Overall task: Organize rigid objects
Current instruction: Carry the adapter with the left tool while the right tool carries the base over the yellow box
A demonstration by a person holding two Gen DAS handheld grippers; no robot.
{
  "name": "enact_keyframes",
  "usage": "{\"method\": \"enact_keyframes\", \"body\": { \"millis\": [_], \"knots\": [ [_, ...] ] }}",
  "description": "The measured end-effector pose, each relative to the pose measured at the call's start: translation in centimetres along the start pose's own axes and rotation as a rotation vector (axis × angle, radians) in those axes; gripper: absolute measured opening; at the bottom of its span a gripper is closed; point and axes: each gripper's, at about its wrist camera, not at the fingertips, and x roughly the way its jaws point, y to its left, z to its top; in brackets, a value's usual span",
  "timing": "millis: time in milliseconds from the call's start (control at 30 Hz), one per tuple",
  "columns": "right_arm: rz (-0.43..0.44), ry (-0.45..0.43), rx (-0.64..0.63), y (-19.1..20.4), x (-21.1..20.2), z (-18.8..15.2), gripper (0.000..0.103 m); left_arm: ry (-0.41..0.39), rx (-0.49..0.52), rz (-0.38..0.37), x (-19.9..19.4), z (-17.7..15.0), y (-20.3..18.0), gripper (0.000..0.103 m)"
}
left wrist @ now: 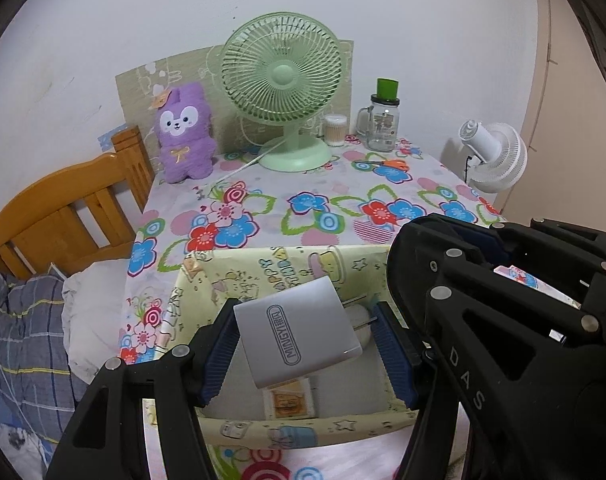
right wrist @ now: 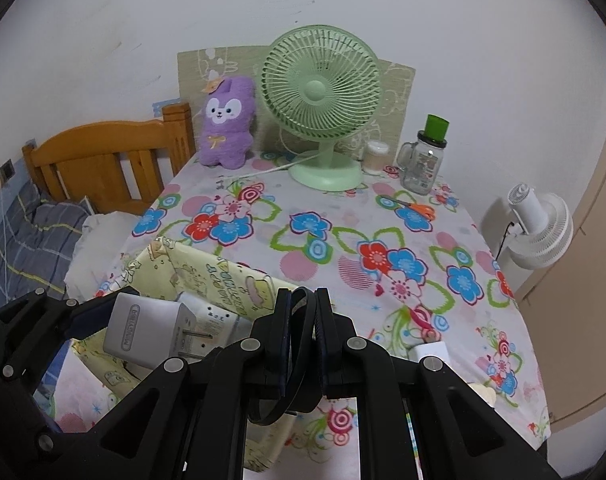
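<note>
Left wrist view: left tool point(left wrist: 305, 346) about half open, blue pads clamped on a white plug-in charger point(left wrist: 297, 330), prongs pointing right. Charger hangs directly above the yellow cartoon-print fabric bin point(left wrist: 207, 276), whose mouth lies just below; a straight drop looks sufficient. Right tool point(left wrist: 503, 280) crowds in from the right, just beside.

Right wrist view: right tool point(right wrist: 301, 340) fully closed, pinching a black band or strap point(right wrist: 299, 364) that loops below the jaws. Bin point(right wrist: 191, 268) sits left and near; the left hand is the nearer to it. Floral tabletop point(right wrist: 343, 240) carries a green desk fan point(right wrist: 321, 92), purple plush point(right wrist: 225, 120), glass jar point(right wrist: 423, 160), scissors point(right wrist: 419, 209) far back. White wall behind, wooden bed headboard point(right wrist: 103, 156) left.
</note>
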Motion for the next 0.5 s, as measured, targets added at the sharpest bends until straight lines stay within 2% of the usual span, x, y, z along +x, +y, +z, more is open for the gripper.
{"method": "enact_keyframes", "body": {
  "millis": [500],
  "knots": [
    [0.036, 0.060, -0.008, 2.6, 3.6, 0.1, 0.013, 0.053, -0.015, 0.015, 2.6, -0.7, 2.8, 0.068]
  ]
}}
